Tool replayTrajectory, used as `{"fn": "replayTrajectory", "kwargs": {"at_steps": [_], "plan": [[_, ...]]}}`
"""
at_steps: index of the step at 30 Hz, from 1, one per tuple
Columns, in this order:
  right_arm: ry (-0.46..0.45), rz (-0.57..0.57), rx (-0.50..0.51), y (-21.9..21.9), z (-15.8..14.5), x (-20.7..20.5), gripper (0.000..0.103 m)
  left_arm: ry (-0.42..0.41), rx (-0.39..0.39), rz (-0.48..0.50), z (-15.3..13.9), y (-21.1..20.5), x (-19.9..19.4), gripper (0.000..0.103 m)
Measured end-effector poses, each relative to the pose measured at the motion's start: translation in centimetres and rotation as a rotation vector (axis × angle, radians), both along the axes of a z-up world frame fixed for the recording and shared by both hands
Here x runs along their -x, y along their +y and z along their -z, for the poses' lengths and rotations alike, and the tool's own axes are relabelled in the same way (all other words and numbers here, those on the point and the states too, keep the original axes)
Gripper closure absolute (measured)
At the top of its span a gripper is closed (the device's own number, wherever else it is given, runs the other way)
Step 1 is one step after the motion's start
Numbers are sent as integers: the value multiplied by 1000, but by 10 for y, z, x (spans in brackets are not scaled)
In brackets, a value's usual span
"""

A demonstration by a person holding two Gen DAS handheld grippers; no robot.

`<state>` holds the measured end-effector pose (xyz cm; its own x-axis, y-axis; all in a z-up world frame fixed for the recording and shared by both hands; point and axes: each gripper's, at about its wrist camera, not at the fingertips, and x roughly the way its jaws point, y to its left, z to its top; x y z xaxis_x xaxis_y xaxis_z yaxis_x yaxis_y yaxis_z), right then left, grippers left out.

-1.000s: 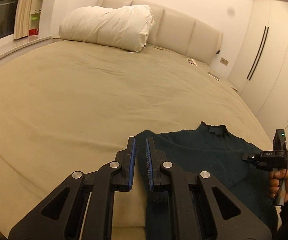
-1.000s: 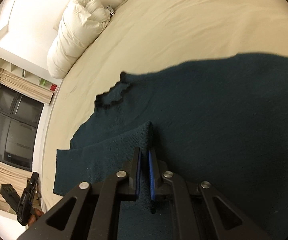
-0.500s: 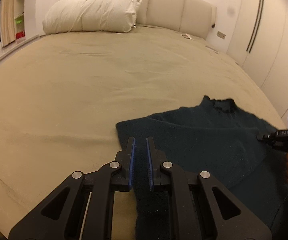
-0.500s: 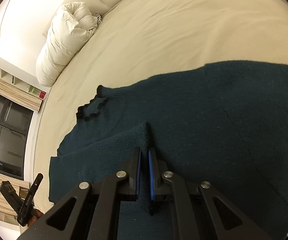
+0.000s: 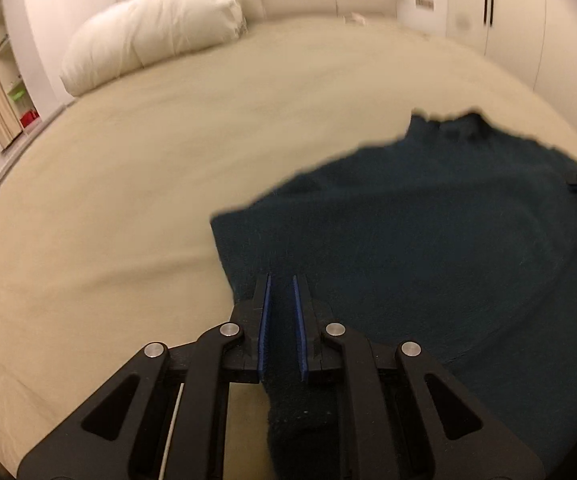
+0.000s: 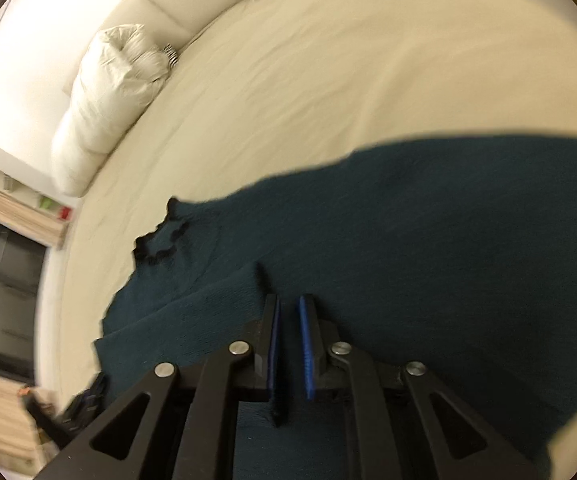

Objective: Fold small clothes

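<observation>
Our left gripper (image 5: 280, 320) clamps the near-left edge of the dark teal sweater (image 5: 428, 240) lying on the bed (image 5: 128, 160). Our right gripper (image 6: 289, 344) has just been opening, fabric loose between; we should lay the fold flat before letting go.

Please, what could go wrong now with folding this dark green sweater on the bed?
The right gripper has just been opening; the folded sleeve edge of the dark teal knitted sweater between its jaws may slip and unfold. The left gripper pinches a sleeve; pulling could drag the sweater across the beige bed sheet.
</observation>
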<state>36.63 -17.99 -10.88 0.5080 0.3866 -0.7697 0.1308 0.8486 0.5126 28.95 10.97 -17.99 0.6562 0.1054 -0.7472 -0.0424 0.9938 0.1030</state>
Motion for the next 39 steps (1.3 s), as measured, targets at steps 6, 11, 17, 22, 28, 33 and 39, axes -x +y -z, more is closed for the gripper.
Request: {"fn": "replayTrajectory", "kwargs": {"at_steps": [6, 11, 17, 22, 28, 33, 39], "plan": [[-55, -286, -176, 67, -5, 16, 61, 107, -67, 48, 27, -22, -10, 93], [30, -148, -238, 26, 37, 12, 85, 79, -92, 63, 33, -31, -5, 93], [-126, 188, -259, -101, 5, 75, 51, 39, 20, 13, 21, -34, 13, 93], [-162, 571, -362, -232, 8, 163, 47, -21, 146, 24, 9, -48, 37, 93], [-165, 954, -545, -330, 55, 238, 42, 9, 255, 73, 13, -82, 50, 93], [-201, 1001, -604, -360, 66, 223, 43, 44, 303, 89, 7, -96, 46, 93], [-236, 1019, -540, -386, 65, 195, 61, 58, 339, 95, 5, -100, 37, 93]]}}
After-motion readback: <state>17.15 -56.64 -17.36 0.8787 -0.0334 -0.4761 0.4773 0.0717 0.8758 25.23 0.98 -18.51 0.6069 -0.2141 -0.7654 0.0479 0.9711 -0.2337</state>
